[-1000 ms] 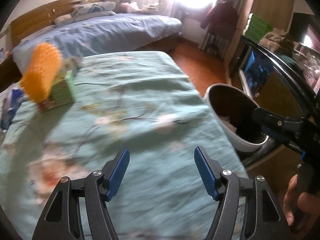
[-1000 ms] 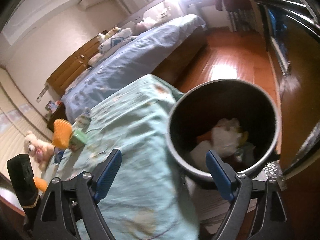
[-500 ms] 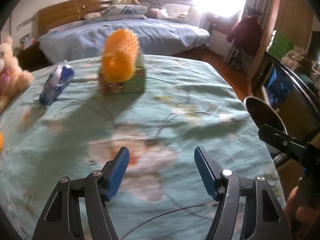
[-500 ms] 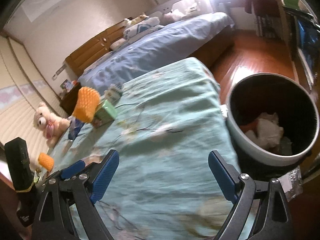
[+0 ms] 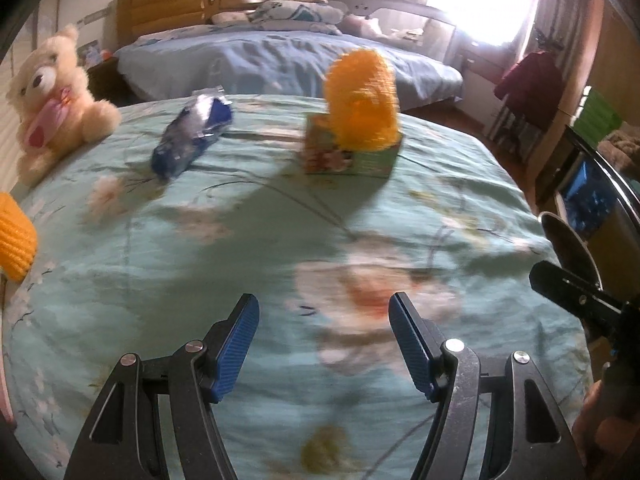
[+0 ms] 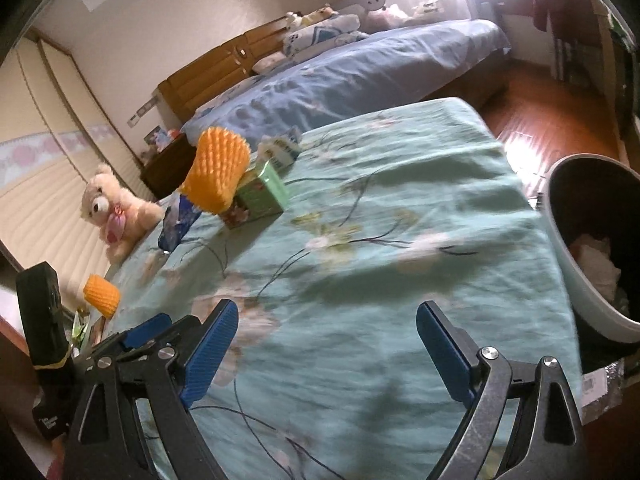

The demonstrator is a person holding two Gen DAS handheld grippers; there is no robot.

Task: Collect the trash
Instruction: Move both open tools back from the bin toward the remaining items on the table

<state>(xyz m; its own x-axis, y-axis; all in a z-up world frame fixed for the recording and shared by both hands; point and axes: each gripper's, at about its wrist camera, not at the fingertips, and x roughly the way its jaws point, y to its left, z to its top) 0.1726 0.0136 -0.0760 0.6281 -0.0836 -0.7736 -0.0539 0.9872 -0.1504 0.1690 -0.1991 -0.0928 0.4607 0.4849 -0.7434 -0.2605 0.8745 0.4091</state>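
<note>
On the teal flowered bedspread (image 5: 248, 248) lie a crumpled blue and silver wrapper (image 5: 192, 136) and a green carton (image 5: 352, 156) with an orange foam net (image 5: 362, 96) leaning on it. My left gripper (image 5: 324, 340) hovers open over the near part of the bed, nothing between its fingers. In the right wrist view the same wrapper (image 6: 178, 220), carton (image 6: 260, 196) and orange net (image 6: 216, 168) sit far off, with a white carton (image 6: 280, 150) behind them. My right gripper (image 6: 326, 346) is open and empty. The trash bin (image 6: 592, 248), with white paper inside, stands at the bed's right side.
A cream teddy bear (image 5: 52, 96) sits at the bed's left edge, and a second orange foam net (image 5: 14, 236) lies near it. A blue bed (image 5: 280, 60) stands beyond. The wooden floor (image 6: 548, 120) lies to the right, with a dark cabinet (image 5: 592, 200) past the bin.
Both views have swung left, away from the bin and over the bed. The wrapper, carton and teddy bear have come into view, and the bin has slid to the right edge.
</note>
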